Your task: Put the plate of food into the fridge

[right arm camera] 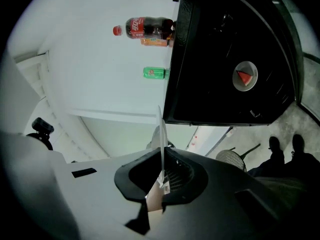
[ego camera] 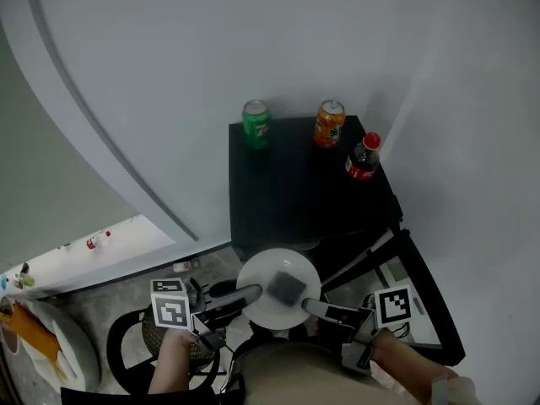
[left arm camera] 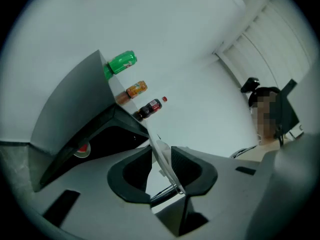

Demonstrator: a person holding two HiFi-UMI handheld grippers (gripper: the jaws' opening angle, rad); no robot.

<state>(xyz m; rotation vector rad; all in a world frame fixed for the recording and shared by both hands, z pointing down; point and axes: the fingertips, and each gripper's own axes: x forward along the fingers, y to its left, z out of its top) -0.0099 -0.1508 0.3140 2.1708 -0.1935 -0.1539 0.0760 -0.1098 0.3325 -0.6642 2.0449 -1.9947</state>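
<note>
Carrying plate (ego camera: pixel 263 312), lower centre: right gripper (ego camera: pixel 310 306) clamps the rim; left gripper (ego camera: pixel 253 294) straddles it, jaws slack. Tighten your left, keep level, then approach fridge (ego camera: pixel 287 192).

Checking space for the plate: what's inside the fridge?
Inside the fridge, the right gripper view shows one small white dish holding a red wedge. The rest is too dark to read, and from the head view the fridge top covers it.

The top of the black fridge (ego camera: pixel 287 184) carries three drinks: a green can (ego camera: pixel 256 123) at its back left corner, an orange can (ego camera: pixel 330 123) near the back right corner, and a cola bottle (ego camera: pixel 364 157) at the right edge.
</note>
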